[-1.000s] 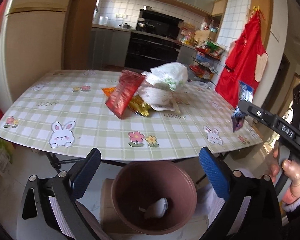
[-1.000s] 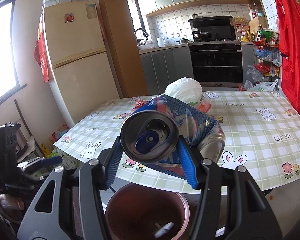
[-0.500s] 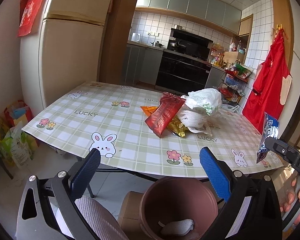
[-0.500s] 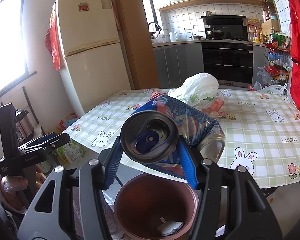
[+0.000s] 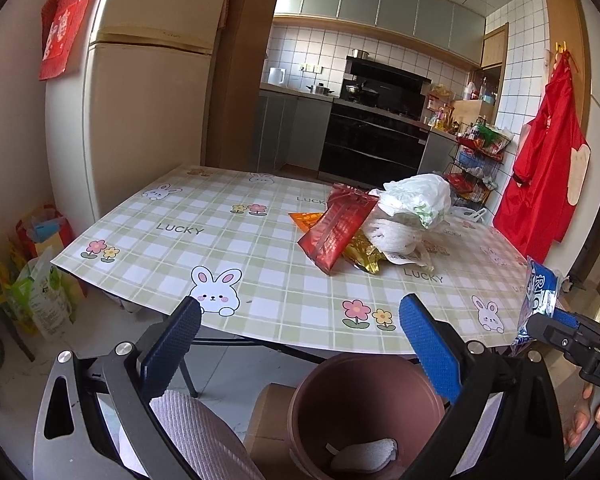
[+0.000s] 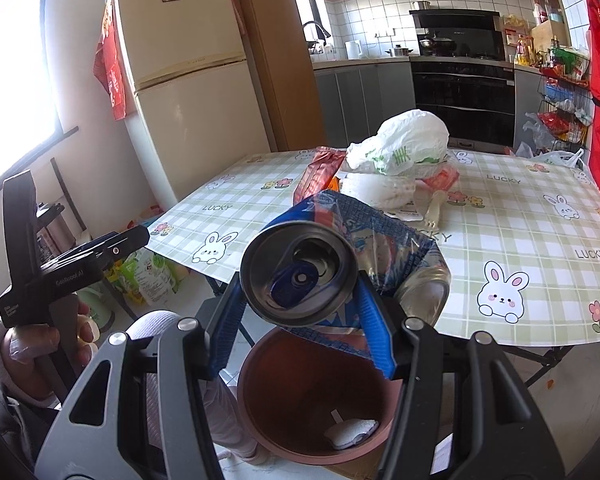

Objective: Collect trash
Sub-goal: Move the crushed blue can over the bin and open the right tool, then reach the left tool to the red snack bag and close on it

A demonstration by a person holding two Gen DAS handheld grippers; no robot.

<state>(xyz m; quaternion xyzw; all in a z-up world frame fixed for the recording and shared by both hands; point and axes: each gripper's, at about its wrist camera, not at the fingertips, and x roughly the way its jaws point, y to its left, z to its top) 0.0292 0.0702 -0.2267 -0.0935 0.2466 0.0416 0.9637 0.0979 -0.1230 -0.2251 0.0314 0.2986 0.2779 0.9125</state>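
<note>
My right gripper (image 6: 300, 284) is shut on a blue drink can (image 6: 300, 276) with a crumpled blue wrapper (image 6: 384, 240) against it. Both hang just above a brown bin (image 6: 260, 400) on the floor at the table's near edge. A white wad (image 6: 352, 432) lies in the bin's bottom. My left gripper (image 5: 300, 312) stands open and empty, above the bin (image 5: 300, 400) and short of the table. On the checked table (image 5: 180, 248) a pile remains: a red bag (image 5: 336, 228), a gold wrapper (image 5: 364, 256), an orange wrapper (image 5: 306, 220) and a white plastic bag (image 5: 420, 196).
A cardboard box (image 5: 272, 412) sits under the bin, and a ribbed pink cushion (image 5: 196, 432) is beside it. A fridge (image 5: 148, 112) stands left of the table, with bags on the floor (image 5: 40, 292) below it. A red apron (image 5: 544, 176) hangs at the right.
The left gripper has tipped upward and swung, so the bin slid right and lower in its view. The right gripper, still shut on the can, sank slightly over the bin.
</note>
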